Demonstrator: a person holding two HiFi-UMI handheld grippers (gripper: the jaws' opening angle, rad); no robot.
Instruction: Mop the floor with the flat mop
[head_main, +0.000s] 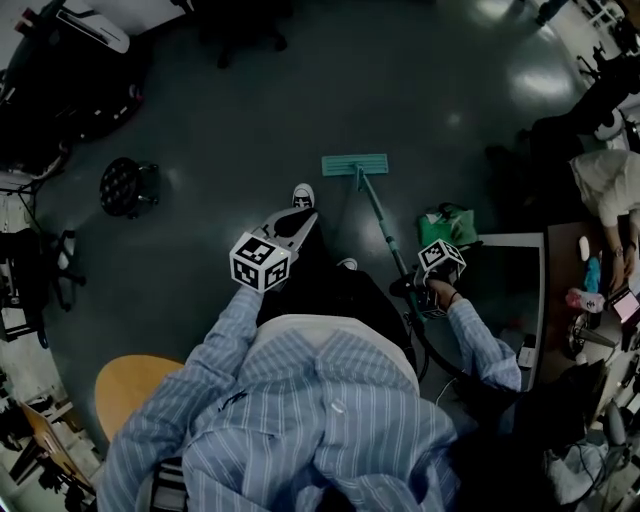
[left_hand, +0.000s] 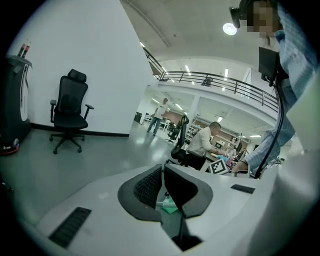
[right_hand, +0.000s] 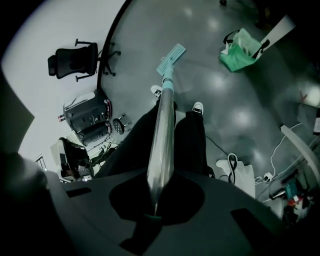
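Note:
The flat mop's teal head (head_main: 355, 164) lies flat on the dark floor ahead of my feet. Its pole (head_main: 385, 227) slants back toward my right hand. My right gripper (head_main: 420, 287) is shut on the pole near its upper end. In the right gripper view the shiny pole (right_hand: 163, 135) runs out from between the jaws of that gripper (right_hand: 158, 200) down to the mop head (right_hand: 171, 57). My left gripper (head_main: 293, 226) hangs above my left leg, away from the pole. Seen in its own view, the left gripper (left_hand: 163, 174) has its ribbed pads together with nothing held.
A green bag (head_main: 447, 224) sits on the floor right of the pole, beside a desk (head_main: 512, 292) where a person (head_main: 606, 186) sits. A black stool (head_main: 128, 186) stands at left and a round wooden seat (head_main: 133, 386) behind me. Cables (right_hand: 231, 163) lie near my right foot.

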